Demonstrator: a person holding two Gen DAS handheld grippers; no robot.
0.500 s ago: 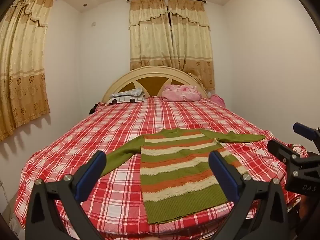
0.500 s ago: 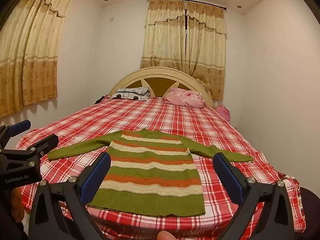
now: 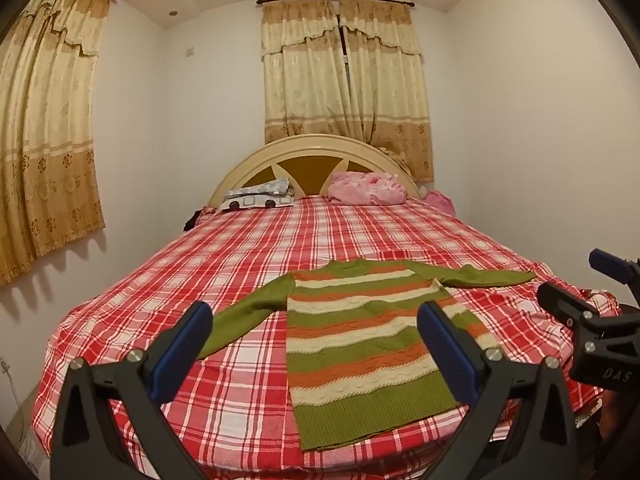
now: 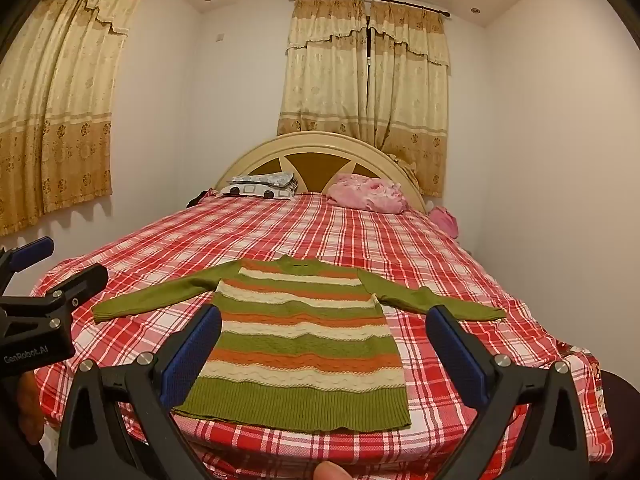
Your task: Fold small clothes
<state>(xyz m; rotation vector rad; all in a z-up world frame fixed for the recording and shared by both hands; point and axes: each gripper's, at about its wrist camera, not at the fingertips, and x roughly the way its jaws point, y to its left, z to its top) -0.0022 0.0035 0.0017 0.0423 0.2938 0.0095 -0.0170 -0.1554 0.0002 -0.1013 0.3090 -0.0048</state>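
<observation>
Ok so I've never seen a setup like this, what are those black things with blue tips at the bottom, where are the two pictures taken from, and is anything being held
Those are hand-held tongs, one in each of a person's hands, each with a wide-angle camera looking forward along its two blue-padded fingers. One picture looks out from the left tongs, the other from the right tongs; each view also catches the other pair at its edge. Both pairs are open and hold nothing. Ahead, a green, orange and cream striped sweater lies flat, sleeves spread, on a bed with a red plaid sheet. A pink pillow sits by the headboard.
</observation>
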